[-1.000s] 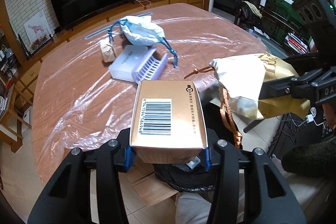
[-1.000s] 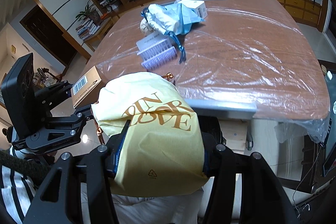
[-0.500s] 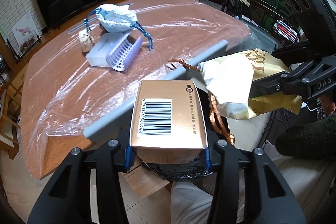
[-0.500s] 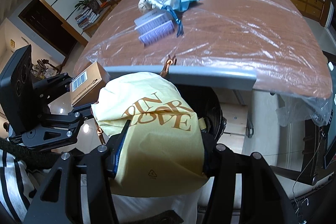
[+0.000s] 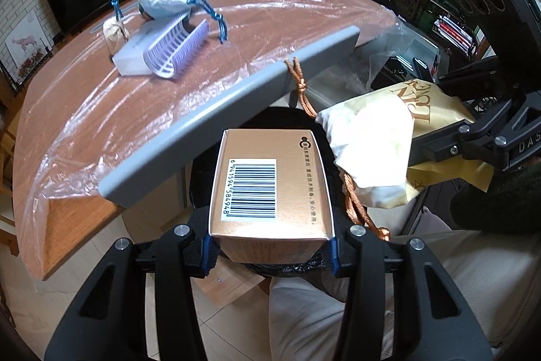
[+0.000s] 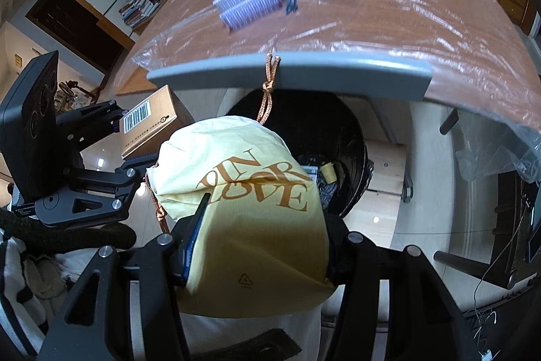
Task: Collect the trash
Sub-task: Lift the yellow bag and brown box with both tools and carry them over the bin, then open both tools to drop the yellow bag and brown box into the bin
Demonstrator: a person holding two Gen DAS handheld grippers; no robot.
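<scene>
Both tongs grip: left gripper [image 5: 268,247] clamps my box [image 5: 270,185], right gripper [image 6: 257,246] the bag [image 6: 250,225], low-centre over the bin [image 6: 321,137] below the film-covered table [image 6: 372,9].

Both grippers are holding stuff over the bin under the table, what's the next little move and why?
Probably lower both a touch further, then let go. The left gripper is clamped on the gold box and the right gripper on the yellow drawstring bag, and both hang above the black-lined trash bin just below the table edge, so a short drop should land inside.
</scene>
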